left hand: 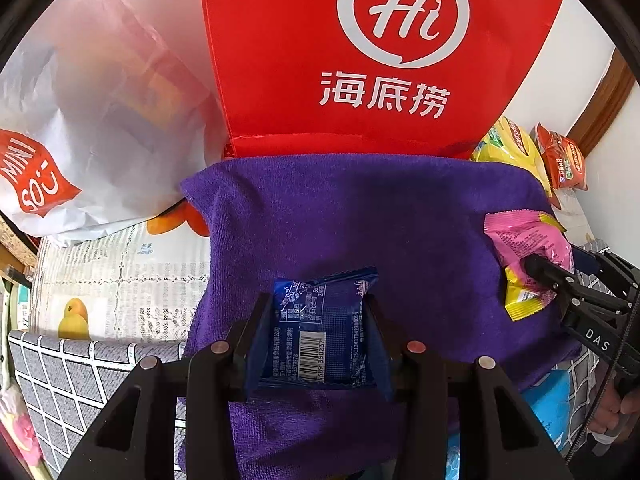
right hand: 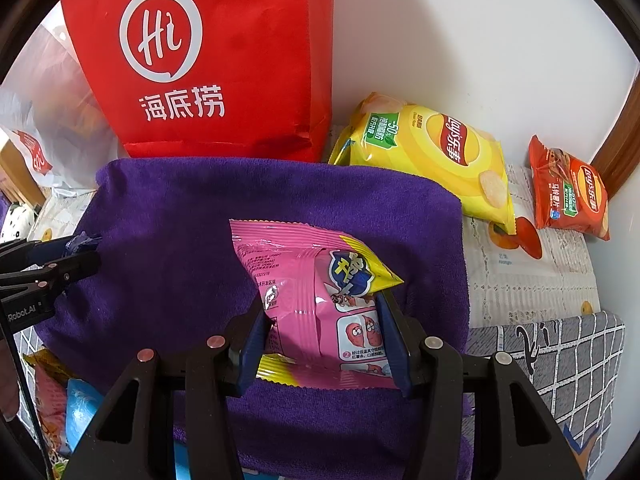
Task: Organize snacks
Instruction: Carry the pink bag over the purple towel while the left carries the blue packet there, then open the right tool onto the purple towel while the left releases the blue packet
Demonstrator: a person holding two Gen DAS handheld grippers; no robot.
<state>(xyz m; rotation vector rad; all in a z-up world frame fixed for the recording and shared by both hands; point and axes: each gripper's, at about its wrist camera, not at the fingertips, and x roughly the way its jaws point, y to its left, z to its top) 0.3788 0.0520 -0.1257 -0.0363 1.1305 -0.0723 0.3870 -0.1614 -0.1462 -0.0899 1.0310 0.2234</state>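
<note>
My left gripper [left hand: 318, 308] is shut on a small dark blue snack packet [left hand: 324, 328], held over a purple towel [left hand: 360, 220]. My right gripper [right hand: 320, 312] is shut on a pink and yellow snack packet [right hand: 316, 296] over the same towel [right hand: 180, 240]. In the left wrist view the right gripper [left hand: 536, 272] shows at the right edge with the pink packet [left hand: 524, 240]. In the right wrist view the left gripper [right hand: 80, 256] shows at the left edge with a bit of blue packet [right hand: 82, 240] in it.
A red paper bag [left hand: 360, 60] stands behind the towel, also in the right wrist view [right hand: 208, 60]. A white plastic bag [left hand: 80, 128] sits left of it. A yellow chip bag [right hand: 432, 156] and an orange chip bag [right hand: 568, 192] lie at the right by the white wall. More packets [right hand: 60, 408] lie at the near left.
</note>
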